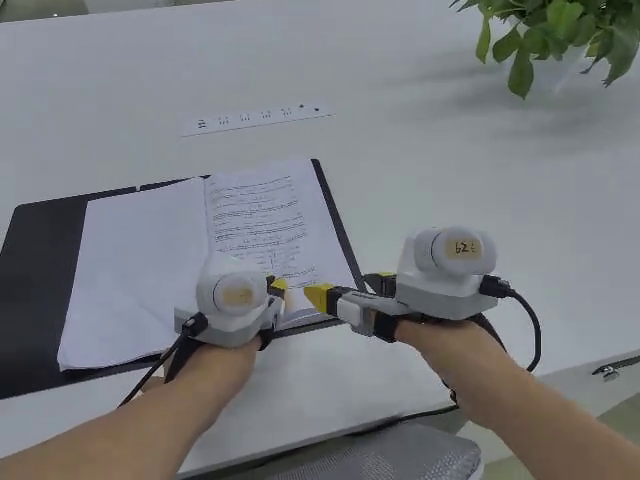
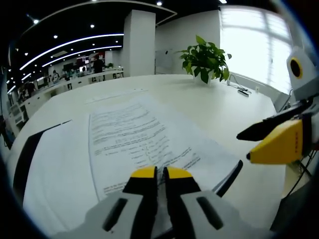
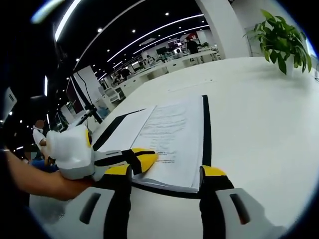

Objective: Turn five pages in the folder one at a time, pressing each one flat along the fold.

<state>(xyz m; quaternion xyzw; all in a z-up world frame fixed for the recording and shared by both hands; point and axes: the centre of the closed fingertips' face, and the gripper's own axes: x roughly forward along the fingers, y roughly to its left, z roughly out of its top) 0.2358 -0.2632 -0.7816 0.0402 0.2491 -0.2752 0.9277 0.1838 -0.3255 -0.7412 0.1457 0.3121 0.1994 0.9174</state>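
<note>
Yellow-tipped and pressed together, the jaws of the left hand-held gripper (image 2: 157, 173) sit at the near edge of the printed white page (image 2: 134, 134), close to its near right corner. Whether a sheet is caught between them cannot be told. Just beside it, the right hand-held gripper (image 3: 167, 172) has its yellow-tipped jaws spread wide, and in its own view the near right corner of the paper stack shows between them. In the head view its tips point towards the left hand-held gripper, near it but apart. A black cable (image 1: 528, 325) loops from its body over the person's wrist. The printed page lies on the right half of the flat black folder (image 1: 35, 250), which is open on the white counter (image 1: 450, 170) in front of the person. A blank white sheet (image 1: 140, 270) covers much of the left half. Beyond the folder a white strip of sockets (image 1: 255, 118) is set in the counter, and a green leafy plant (image 1: 560, 35) stands at the far right.
</note>
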